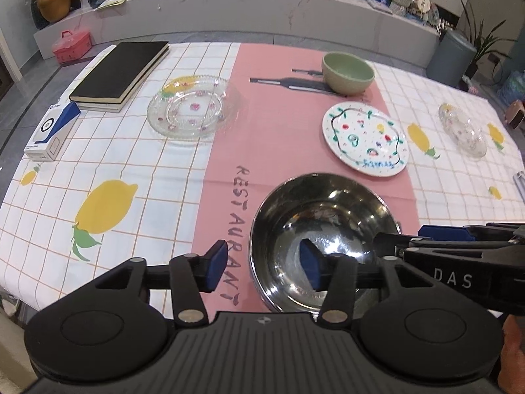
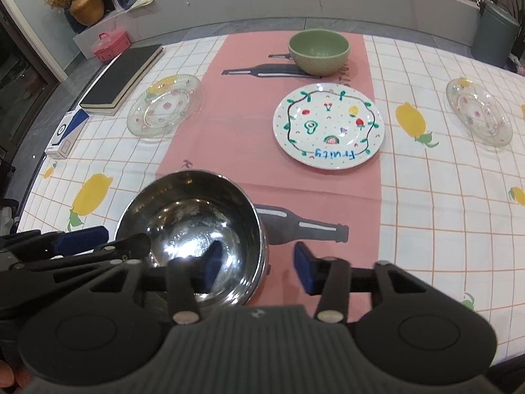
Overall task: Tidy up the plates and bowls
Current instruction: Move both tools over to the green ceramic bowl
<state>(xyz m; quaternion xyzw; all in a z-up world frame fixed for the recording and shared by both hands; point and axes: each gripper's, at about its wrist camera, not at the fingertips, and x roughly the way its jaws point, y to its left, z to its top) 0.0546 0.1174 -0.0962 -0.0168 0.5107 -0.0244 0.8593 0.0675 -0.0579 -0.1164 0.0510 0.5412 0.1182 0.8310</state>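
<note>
Steel bowl: near edge of the bench, on the pink strip of the cloth; upright and empty. It appears to rest on the cloth, though its base is hidden behind the fingers.
Left gripper: fingers apart and straddling the bowl's left wall, one blue pad inside, the other outside over the cloth. A gap shows on both sides, so there is no clamp yet.
Right gripper: fingers apart in the same way across the bowl's right wall, one pad inside, the other outside. Again no clamp is visible.
Green bowl: far end of the pink strip, upright and empty.
Fruit plate: painted white plate, between the green bowl and the steel bowl, near the green one.
Glass plate, left: on the checked cloth beside a black book and a blue-and-white box.
Glass plate, right: well apart from the rest, toward the right edge.
Step in hand (judged): two-handed grasp of the steel bowl; both sets of fingers are placed, but neither has closed.
Next move calls for: closing both pairs on the thin rim together, then an even, level lift. The polished wall looks slippery, so a lopsided squeeze could tip the bowl.
Left to do (judged): nearly all; bowls and plates lie scattered and nothing is stacked.
</note>
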